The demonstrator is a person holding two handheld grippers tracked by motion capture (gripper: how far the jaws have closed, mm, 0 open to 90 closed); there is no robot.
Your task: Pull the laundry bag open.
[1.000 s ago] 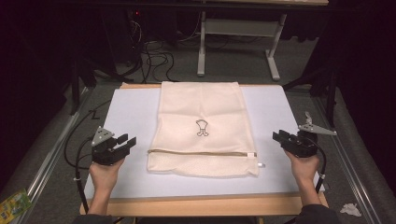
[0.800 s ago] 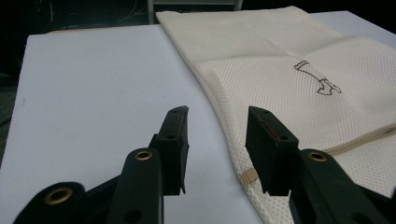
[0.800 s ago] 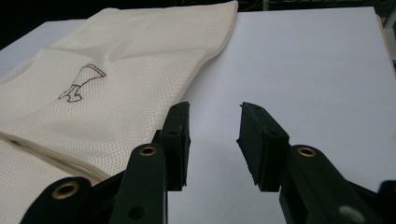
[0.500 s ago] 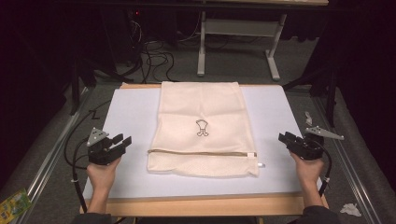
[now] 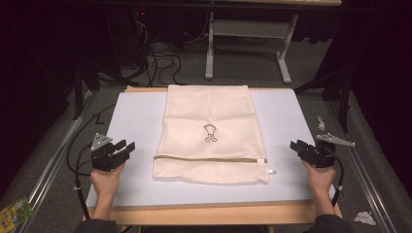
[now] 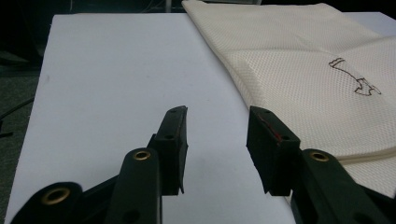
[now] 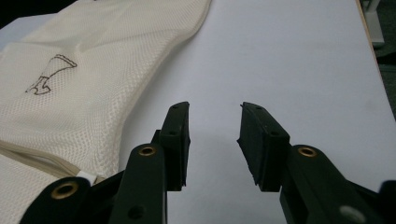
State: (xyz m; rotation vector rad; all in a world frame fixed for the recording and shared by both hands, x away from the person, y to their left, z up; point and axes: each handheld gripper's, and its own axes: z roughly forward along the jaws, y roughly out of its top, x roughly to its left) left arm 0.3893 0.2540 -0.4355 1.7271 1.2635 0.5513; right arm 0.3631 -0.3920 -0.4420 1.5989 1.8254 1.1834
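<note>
A cream mesh bag (image 5: 209, 116) lies flat in the middle of the white sheet (image 5: 136, 116), with a small dark logo (image 5: 210, 133) on it. A zipper (image 5: 209, 158) runs across its near part, and the pull (image 5: 270, 171) is at the right end. My left gripper (image 5: 127, 145) rests low over the sheet, left of the bag and apart from it. Its jaws are open with nothing between them (image 6: 217, 112), and the bag (image 6: 317, 84) lies to their right. My right gripper (image 5: 296, 144) is open and empty (image 7: 215, 106) on the other side of the bag (image 7: 93, 93).
The sheet covers a wooden table (image 5: 214, 213) with metal rails (image 5: 48, 174) along both sides. Black cables (image 5: 77, 160) trail off the left edge. A desk frame (image 5: 248, 48) stands behind. A green packet (image 5: 14, 211) and a white scrap (image 5: 362, 218) lie beside the table.
My right gripper has sunk a little and drifted toward the near right edge. The left gripper has hardly moved. The bag lies as before.
</note>
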